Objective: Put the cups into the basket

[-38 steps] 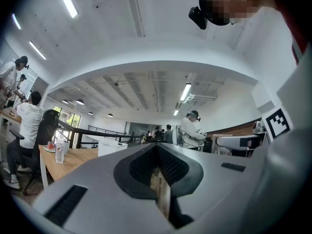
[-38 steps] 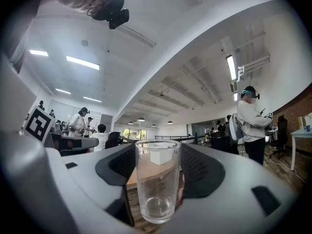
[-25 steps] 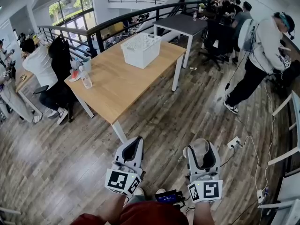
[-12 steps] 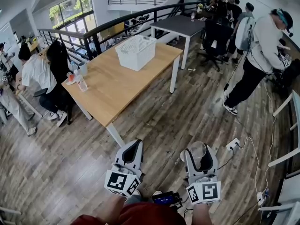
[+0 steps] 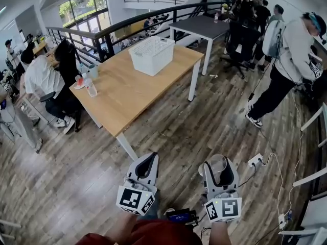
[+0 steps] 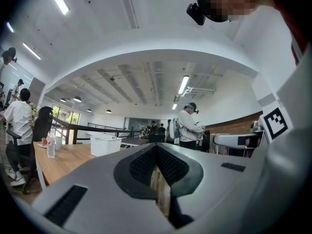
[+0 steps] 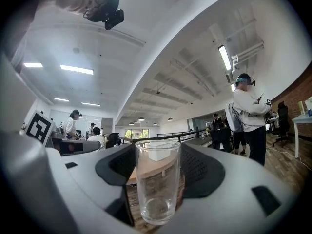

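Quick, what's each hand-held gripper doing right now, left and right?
Left hand-held gripper: closed, nothing between its jaws.
Right hand-held gripper: closed on a clear glass cup, held upright.

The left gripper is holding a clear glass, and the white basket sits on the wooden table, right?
No, the right gripper holds the clear glass, as the right gripper view shows; the left gripper holds nothing. The white basket does sit on the wooden table.
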A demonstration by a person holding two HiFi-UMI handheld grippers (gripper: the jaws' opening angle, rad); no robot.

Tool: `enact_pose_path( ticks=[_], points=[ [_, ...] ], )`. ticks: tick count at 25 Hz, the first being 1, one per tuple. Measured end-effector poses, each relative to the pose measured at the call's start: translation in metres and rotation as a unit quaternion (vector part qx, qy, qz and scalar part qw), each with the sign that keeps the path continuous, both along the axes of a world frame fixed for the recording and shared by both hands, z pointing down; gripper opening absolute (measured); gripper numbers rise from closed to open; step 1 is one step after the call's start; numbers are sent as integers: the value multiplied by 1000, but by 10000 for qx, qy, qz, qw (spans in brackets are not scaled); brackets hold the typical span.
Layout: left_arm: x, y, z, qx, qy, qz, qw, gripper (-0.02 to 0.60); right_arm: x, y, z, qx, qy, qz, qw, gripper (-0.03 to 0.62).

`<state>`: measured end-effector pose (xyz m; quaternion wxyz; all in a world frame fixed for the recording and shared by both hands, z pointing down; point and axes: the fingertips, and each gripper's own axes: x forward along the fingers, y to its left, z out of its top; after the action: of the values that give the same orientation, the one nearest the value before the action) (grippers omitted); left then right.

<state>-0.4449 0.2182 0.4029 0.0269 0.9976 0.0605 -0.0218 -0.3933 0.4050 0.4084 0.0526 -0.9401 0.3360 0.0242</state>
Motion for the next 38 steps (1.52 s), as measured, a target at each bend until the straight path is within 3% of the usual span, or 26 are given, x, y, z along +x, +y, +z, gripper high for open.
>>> enact_pose_path(
  ticks=[20,28,38],
  points=[
    [96,-84,9,-325,29,248,9992,6,81,-97,-7,-312,111,-5,9995,281],
    [120,-140,10,-421,-23,139,9990,6,110,-154,-9,-357,111,-100,9993,281],
    [147,-181,5,-483,8,289,9984,6,129,-194,-16,-344,140,51,9993,281]
  ],
)
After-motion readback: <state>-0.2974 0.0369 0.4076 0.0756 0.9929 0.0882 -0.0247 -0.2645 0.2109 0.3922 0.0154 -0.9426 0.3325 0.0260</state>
